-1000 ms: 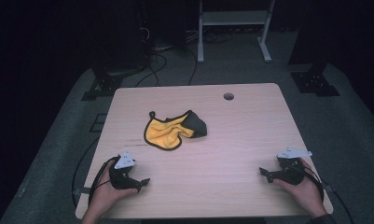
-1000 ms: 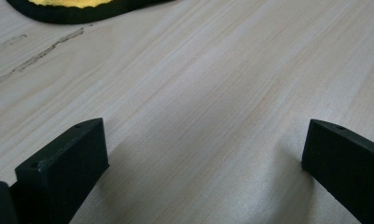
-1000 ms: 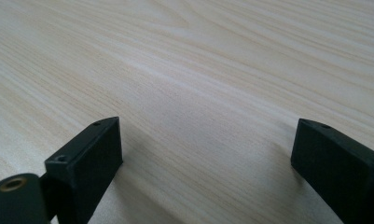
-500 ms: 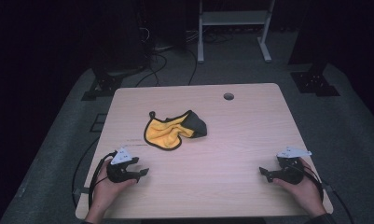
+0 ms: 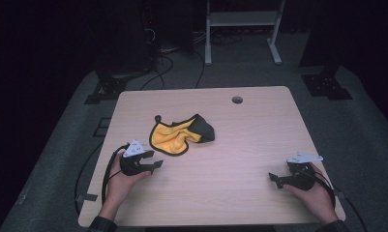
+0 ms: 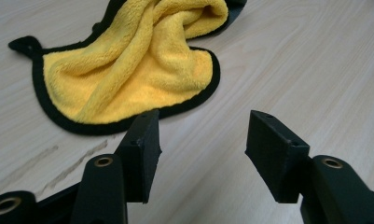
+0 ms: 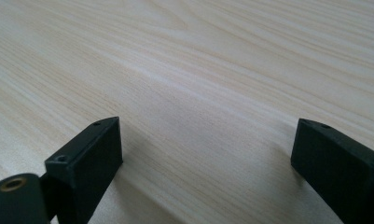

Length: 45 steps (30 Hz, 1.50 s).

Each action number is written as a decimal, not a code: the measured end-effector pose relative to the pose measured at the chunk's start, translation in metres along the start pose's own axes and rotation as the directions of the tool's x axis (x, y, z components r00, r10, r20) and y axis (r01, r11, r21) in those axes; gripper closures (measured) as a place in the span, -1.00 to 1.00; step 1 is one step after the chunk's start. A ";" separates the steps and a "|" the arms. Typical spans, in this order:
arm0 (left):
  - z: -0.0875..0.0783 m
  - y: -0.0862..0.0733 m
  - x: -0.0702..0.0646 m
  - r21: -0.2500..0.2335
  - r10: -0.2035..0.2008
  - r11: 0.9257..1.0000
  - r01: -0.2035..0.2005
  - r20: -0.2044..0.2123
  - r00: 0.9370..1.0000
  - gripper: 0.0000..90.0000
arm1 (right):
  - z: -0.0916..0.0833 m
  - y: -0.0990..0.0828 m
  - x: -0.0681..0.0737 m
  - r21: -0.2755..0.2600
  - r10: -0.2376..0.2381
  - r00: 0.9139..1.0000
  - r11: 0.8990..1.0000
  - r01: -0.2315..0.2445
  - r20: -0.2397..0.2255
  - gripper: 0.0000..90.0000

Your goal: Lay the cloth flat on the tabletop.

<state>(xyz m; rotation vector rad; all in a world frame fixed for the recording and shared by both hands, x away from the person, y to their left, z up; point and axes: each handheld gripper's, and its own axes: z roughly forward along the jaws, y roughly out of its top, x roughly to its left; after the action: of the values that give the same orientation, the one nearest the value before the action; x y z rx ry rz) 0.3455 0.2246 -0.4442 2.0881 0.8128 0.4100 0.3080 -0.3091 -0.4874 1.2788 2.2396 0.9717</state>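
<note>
- Near the left front corner of the tabletop (image 5: 259,125), the left hand-held gripper (image 5: 155,166) has moved up and in from where it rested a second ago, and now sits just short of the near edge of the cloth (image 5: 179,137).
- Its jaws have just been closing from wide to about half open; in the left gripper view they stand apart over bare wood with nothing between them, and the cloth's black hem (image 6: 142,116) lies just beyond the tips.
- Crumpled and unmoved across all three high views, the yellow cloth lies left of the middle of the tabletop, one dark side folded up toward the right and a small loop (image 5: 157,117) at its far left corner.
- Over at the near right, the right hand-held gripper (image 5: 275,178) has not shifted; its jaws gape wide and empty above plain wood in the right gripper view.
- My reading: the left hand is lining up to pinch the near hem, and the narrower opening suits that thin edge. No grasp has been made yet.
- A small round hole (image 5: 237,100) sits at the far edge, well clear of the work.
</note>
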 end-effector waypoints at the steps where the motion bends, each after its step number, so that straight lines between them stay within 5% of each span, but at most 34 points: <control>1: 0.003 0.002 0.000 -0.004 -0.002 1.000 0.002 0.003 1.000 -0.01 | 0.000 0.000 0.000 0.000 0.001 1.000 1.000 -0.001 0.000 -0.83; 14: 0.053 0.025 0.003 0.045 0.029 0.999 -0.029 0.011 1.000 0.06 | 0.000 0.000 0.000 0.000 0.000 1.000 1.000 0.000 0.000 -0.83; 21: 0.075 0.030 0.010 0.079 0.013 0.997 -0.013 0.009 1.000 0.15 | 0.000 0.000 0.000 0.000 0.000 1.000 1.000 0.000 0.000 -0.83; 24: 0.083 0.031 0.013 0.099 0.001 0.995 -0.003 0.013 1.000 0.27 | 0.000 0.000 0.000 0.000 0.000 1.000 1.000 0.000 -0.001 -0.83; 28: 0.088 0.031 0.016 0.120 -0.055 0.991 0.051 0.033 0.998 0.79 | 0.000 0.000 0.000 0.000 0.000 1.000 1.000 0.000 -0.001 -0.83; 31: 0.087 0.033 0.016 0.128 -0.076 0.989 0.069 0.056 0.995 0.88 | 0.000 0.000 0.000 0.000 0.000 1.000 1.000 0.000 -0.001 -0.83; 36: 0.082 0.041 0.005 0.089 -0.087 0.993 0.076 0.125 0.988 0.89 | 0.000 0.000 0.000 0.000 0.000 1.000 1.000 0.000 -0.001 -0.83; 41: 0.079 0.052 -0.014 0.065 -0.056 0.997 0.044 0.193 0.980 0.90 | 0.000 0.000 0.000 0.000 0.000 1.000 1.000 0.000 -0.001 -0.83; 43: 0.080 0.058 -0.027 0.052 -0.044 0.998 0.032 0.241 0.969 0.90 | 0.000 0.000 0.000 -0.001 -0.001 1.000 1.000 0.001 -0.002 -0.83; 44: 0.080 0.058 -0.027 0.052 -0.044 0.998 0.032 0.241 0.969 0.90 | 0.000 0.000 0.000 0.000 -0.002 1.000 1.000 0.002 -0.001 -0.83; 45: 0.082 0.061 -0.037 0.048 -0.033 0.999 0.020 0.274 0.961 0.90 | 0.000 0.000 0.000 0.000 -0.002 1.000 1.000 0.002 -0.001 -0.83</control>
<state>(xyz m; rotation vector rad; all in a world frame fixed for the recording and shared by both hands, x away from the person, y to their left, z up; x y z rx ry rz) 0.3876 0.1247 -0.4438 2.1128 0.6884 0.0830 0.3079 -0.3093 -0.4874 1.2766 2.2415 0.9723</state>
